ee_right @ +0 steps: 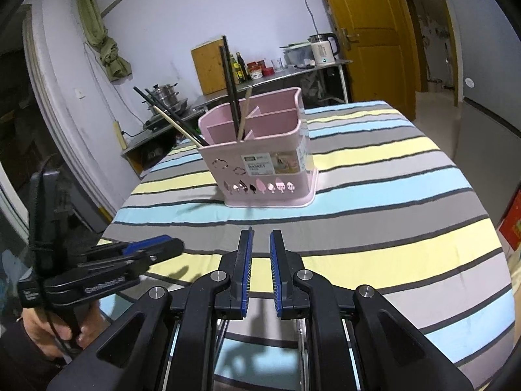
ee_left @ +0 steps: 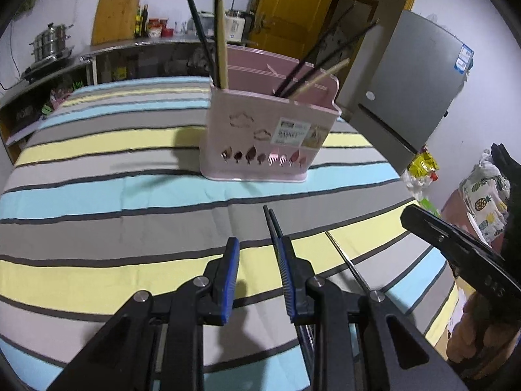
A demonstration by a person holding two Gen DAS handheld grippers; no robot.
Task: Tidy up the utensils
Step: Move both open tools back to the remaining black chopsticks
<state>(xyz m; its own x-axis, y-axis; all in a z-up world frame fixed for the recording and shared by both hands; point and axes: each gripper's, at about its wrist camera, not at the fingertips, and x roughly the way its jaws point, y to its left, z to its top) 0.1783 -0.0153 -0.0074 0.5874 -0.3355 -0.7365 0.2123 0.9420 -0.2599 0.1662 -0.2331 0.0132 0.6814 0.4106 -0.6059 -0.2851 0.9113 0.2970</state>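
Observation:
A pink utensil basket [ee_left: 247,130] [ee_right: 228,176] stands on the striped tablecloth [ee_left: 97,169]. Black and wooden chopsticks [ee_left: 221,49] [ee_right: 232,97] stick up from its compartments. In the left wrist view a pair of black chopsticks [ee_left: 271,220] lies on the cloth, its near end hidden under my right-hand finger. A thin metal utensil [ee_left: 348,260] lies just right of it. My left gripper [ee_left: 259,242] [ee_right: 176,244] hovers low over the cloth, open with nothing between the pads. My right gripper [ee_right: 262,233] [ee_left: 407,216] stands beside it with a narrow empty gap.
A counter along the far wall carries a steamer pot [ee_left: 52,44], bottles, a cutting board [ee_left: 115,14] and a kettle [ee_right: 324,49]. A grey fridge [ee_left: 416,81] and a yellow door [ee_right: 368,32] stand beyond the table. A hand [ee_right: 49,329] holds the left gripper's handle.

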